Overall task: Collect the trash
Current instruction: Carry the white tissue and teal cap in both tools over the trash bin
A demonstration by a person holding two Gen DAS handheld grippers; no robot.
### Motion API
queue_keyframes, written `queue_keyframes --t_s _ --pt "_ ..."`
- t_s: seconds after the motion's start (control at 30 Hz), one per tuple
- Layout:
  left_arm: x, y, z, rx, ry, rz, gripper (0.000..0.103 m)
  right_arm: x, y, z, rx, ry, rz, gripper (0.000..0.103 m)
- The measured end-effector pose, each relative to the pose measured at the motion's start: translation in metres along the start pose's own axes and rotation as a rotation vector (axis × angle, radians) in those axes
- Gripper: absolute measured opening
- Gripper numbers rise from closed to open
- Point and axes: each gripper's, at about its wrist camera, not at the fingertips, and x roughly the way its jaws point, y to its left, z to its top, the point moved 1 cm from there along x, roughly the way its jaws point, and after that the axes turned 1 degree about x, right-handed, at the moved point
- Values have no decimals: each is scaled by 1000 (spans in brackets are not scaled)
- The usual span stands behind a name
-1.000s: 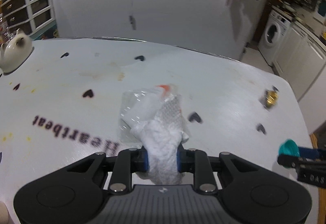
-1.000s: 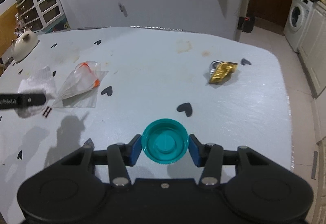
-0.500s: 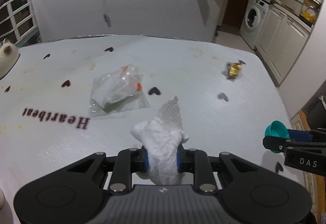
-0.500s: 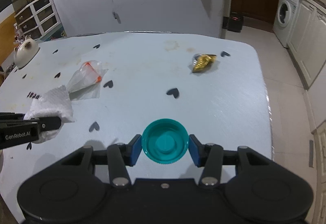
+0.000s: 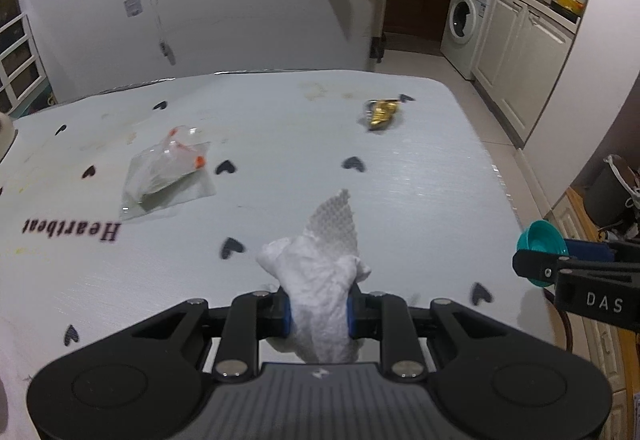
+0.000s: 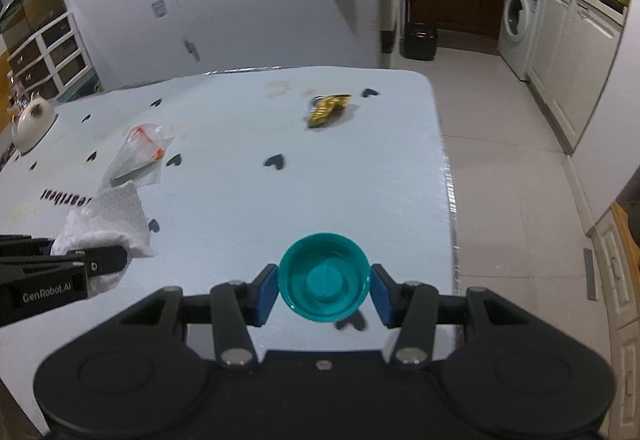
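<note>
My left gripper [image 5: 318,310] is shut on a crumpled white paper towel [image 5: 320,268] and holds it above the near part of the white table [image 5: 420,199]. My right gripper [image 6: 324,290] is shut on a teal bottle cap [image 6: 324,276], held above the table's near right edge; the cap also shows in the left wrist view [image 5: 542,244]. The towel shows at the left of the right wrist view [image 6: 108,224]. A clear plastic bag with orange marks [image 5: 168,171] and a gold wrapper [image 5: 382,113] lie on the table farther away.
A dark bin [image 5: 612,195] stands on the floor to the right of the table. A white teapot-like ornament [image 6: 32,117] sits at the table's far left. A washing machine [image 6: 518,23] and cabinets stand at the far right.
Both grippers have pulled back and to the right with their loads. The plastic bag and gold wrapper now lie farther away, and the table's right edge and the floor have come into view.
</note>
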Motion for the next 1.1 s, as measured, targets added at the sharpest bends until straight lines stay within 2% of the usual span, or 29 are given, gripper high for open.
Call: queue_keyframes --t_s 0.2,0.53,0.77,1.1 --pt "-10 -52 -5 5 -9 14 25 -19 -42 -10 11 -16 3 50" --pt "-17 -158 -16 5 5 26 25 -49 -143 -25 24 -19 8 50" --pt "-7 -227 -21 8 25 12 25 -60 -216 -36 26 -8 -3 50" --pt "25 -301 -27 44 80 -29 25 -62 -307 -52 71 21 -46 50"
